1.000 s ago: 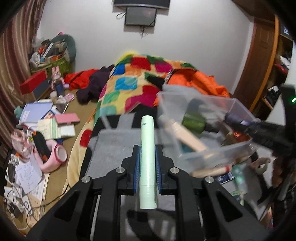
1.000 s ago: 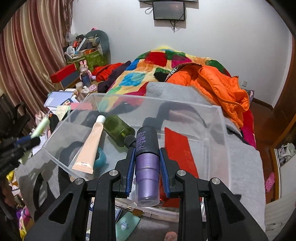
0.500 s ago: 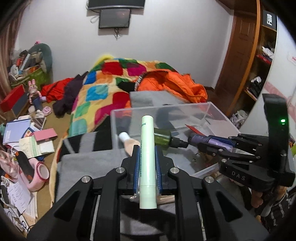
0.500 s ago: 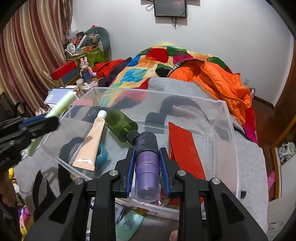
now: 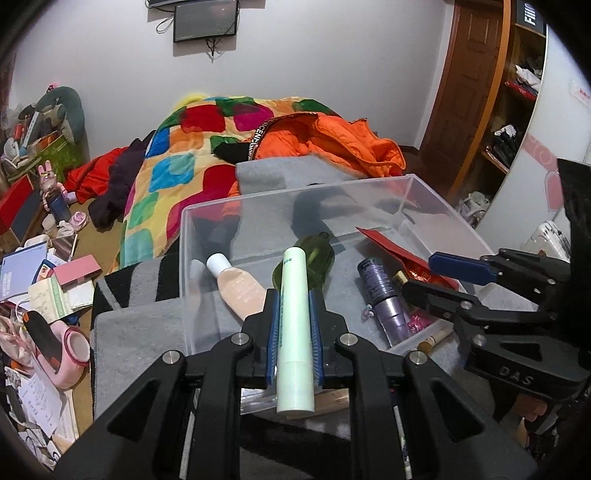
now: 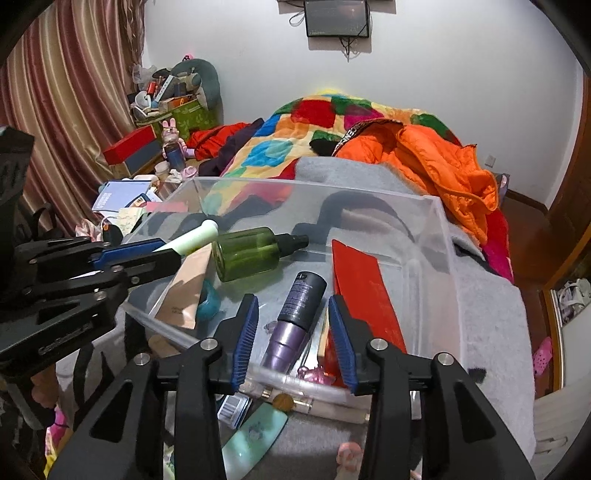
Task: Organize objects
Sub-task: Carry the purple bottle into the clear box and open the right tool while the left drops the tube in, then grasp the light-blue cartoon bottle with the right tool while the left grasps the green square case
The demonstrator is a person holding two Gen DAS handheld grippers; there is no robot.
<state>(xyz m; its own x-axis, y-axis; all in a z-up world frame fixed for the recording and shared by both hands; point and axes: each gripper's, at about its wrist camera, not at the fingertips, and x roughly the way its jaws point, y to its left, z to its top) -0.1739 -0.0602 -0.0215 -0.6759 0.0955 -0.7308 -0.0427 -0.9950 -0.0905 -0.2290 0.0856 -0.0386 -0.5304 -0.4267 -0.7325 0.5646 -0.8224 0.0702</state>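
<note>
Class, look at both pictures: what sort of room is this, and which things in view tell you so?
Most likely a cluttered bedroom: a bed under a patchwork quilt with an orange jacket thrown on it, and a screen mounted on the wall.

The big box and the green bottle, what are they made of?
The box looks like clear hard plastic: you see the blanket through its glossy walls. The green bottle seems to be see-through tinted plastic, shiny with light spots, though it could be glass.

Both grippers, left (image 5: 294,325) and right (image 6: 292,339), show matte black angular arms, silver screws and ribbed blue pads (image 6: 245,338).
</note>
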